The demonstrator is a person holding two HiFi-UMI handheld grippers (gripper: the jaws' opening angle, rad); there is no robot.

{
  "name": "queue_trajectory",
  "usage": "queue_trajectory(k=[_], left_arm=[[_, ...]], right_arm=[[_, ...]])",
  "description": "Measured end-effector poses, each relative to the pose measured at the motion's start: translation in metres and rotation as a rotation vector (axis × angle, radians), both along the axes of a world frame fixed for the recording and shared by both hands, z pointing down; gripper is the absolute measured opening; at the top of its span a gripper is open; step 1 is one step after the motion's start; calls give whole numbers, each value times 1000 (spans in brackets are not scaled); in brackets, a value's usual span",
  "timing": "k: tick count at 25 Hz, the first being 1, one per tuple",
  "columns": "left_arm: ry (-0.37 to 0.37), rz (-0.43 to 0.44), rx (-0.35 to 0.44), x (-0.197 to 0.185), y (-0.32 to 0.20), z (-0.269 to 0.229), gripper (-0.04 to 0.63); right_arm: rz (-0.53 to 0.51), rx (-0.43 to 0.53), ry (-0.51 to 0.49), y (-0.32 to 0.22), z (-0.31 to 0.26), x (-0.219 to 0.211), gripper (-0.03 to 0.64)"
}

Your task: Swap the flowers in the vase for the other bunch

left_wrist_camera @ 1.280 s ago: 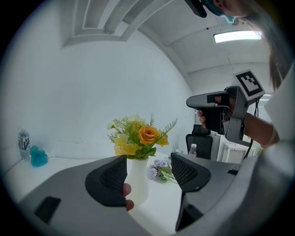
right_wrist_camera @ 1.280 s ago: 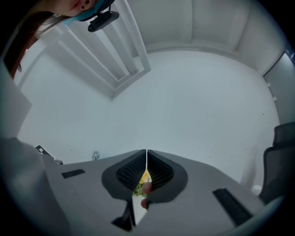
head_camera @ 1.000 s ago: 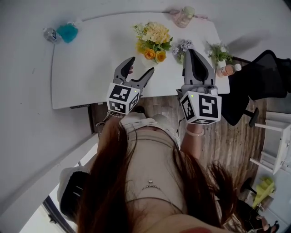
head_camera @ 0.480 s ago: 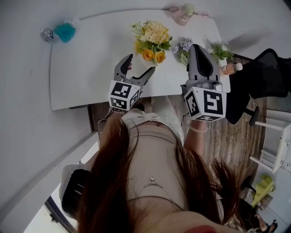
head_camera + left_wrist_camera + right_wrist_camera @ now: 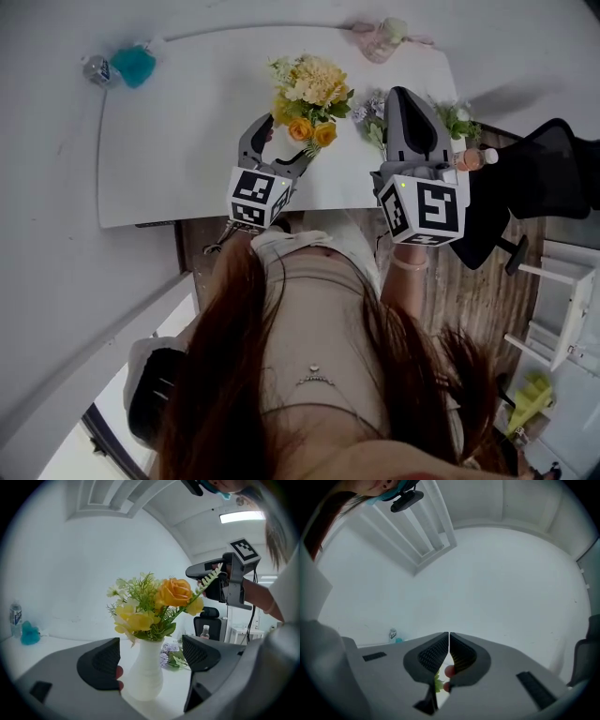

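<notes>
A white vase [image 5: 144, 677] with yellow and orange flowers [image 5: 309, 89] [image 5: 154, 606] stands on the white table [image 5: 187, 141]. My left gripper [image 5: 292, 133] [image 5: 150, 658] is open at the table's near edge. Its jaws have just been opening, and the vase stands just ahead of them, framed by the two pads with nothing pressed between. The other bunch, purple flowers [image 5: 370, 108] [image 5: 169, 651], lies on the table right of the vase. My right gripper [image 5: 405, 94] [image 5: 449, 644] [image 5: 190, 571] hovers beside that bunch, shut, with nothing seen between its pads.
A small green and white plant [image 5: 459, 117] and a bottle [image 5: 473, 157] sit at the table's right edge, by a black chair [image 5: 539, 178]. A teal object [image 5: 134, 66] and a small bottle [image 5: 94, 67] are at the far left corner, a pink item [image 5: 382, 37] at the far edge.
The left jaws stand wider than a second ago and have come closer to the vase. The right gripper has moved forward over the table's right side, still shut.
</notes>
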State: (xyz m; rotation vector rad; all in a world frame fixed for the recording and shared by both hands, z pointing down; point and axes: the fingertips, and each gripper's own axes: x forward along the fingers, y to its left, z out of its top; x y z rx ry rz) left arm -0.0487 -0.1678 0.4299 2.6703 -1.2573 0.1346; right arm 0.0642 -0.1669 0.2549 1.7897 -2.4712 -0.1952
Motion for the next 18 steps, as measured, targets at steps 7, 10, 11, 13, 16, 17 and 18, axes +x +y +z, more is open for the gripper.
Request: queue_trajectory(k=[7, 10, 11, 13, 16, 17, 18], left_arm=[[43, -17, -22, 3, -12, -2, 405], [55, -21, -17, 4, -17, -4, 405], [58, -19, -16, 5, -18, -4, 405], [69, -10, -19, 7, -21, -2, 405], [88, -3, -18, 12, -25, -1, 405], [90, -5, -15, 13, -27, -1, 405], [91, -7, -10, 14, -29, -2, 405]], right_arm=[[2, -1, 10, -11, -1, 8, 28], [5, -5, 16, -14, 0, 10, 28], [6, -6, 19, -15, 1, 10, 28], [10, -8, 27, -17, 3, 12, 28], [21, -10, 36, -19, 4, 16, 28], [23, -10, 38, -20, 3, 17, 28], [25, -9, 40, -20, 3, 18, 28]])
